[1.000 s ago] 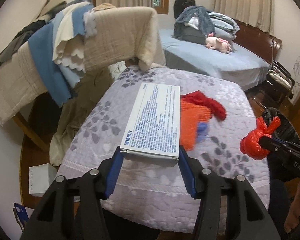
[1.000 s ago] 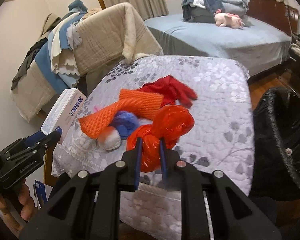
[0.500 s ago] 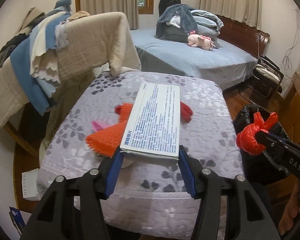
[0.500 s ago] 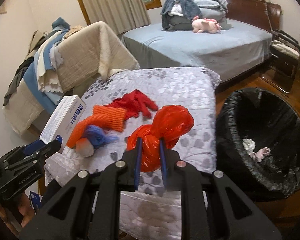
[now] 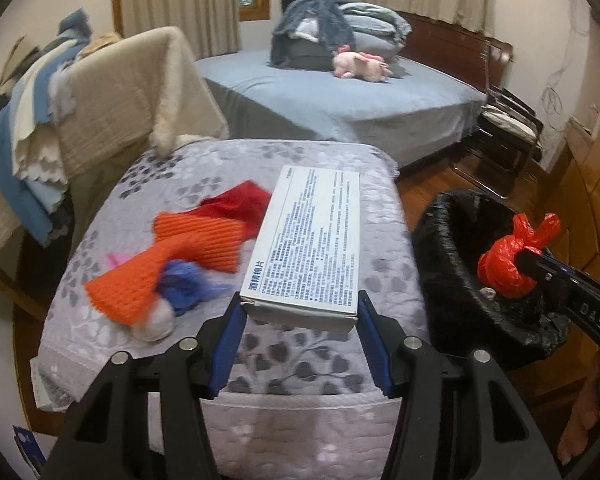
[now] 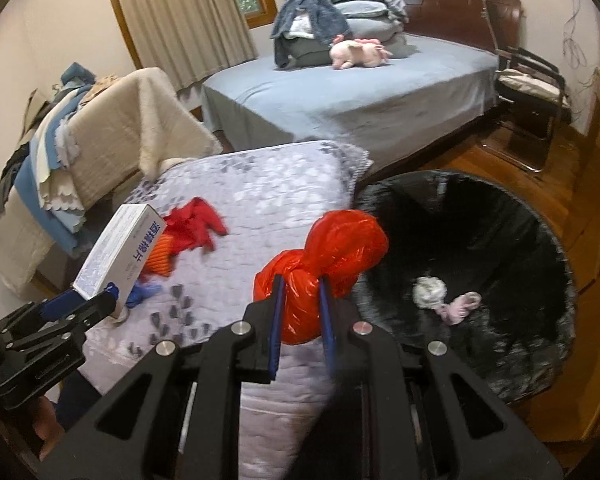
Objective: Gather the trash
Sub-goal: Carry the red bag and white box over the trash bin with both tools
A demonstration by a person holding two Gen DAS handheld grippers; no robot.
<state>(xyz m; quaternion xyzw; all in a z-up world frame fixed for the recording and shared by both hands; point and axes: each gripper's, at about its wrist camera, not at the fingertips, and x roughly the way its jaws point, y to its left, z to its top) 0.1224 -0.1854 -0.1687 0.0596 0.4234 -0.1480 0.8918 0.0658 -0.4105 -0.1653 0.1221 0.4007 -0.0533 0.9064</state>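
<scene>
The right hand-held gripper [image 6: 300,308], clamped narrow on the red bag [image 6: 328,256], has the bin [image 6: 540,216] just right; the left hand-held gripper [image 5: 298,324], holding the box [image 5: 308,240], is farther.

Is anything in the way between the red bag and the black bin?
Nothing visible. The knotted red plastic bag, held in the right hand-held gripper, hangs beside the open black-lined trash bin, with only crumpled scraps at its bottom.

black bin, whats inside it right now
Inside the black bin: a white crumpled wad and a pinkish scrap on the liner. The knotted red bag hides the near-left part.
</scene>
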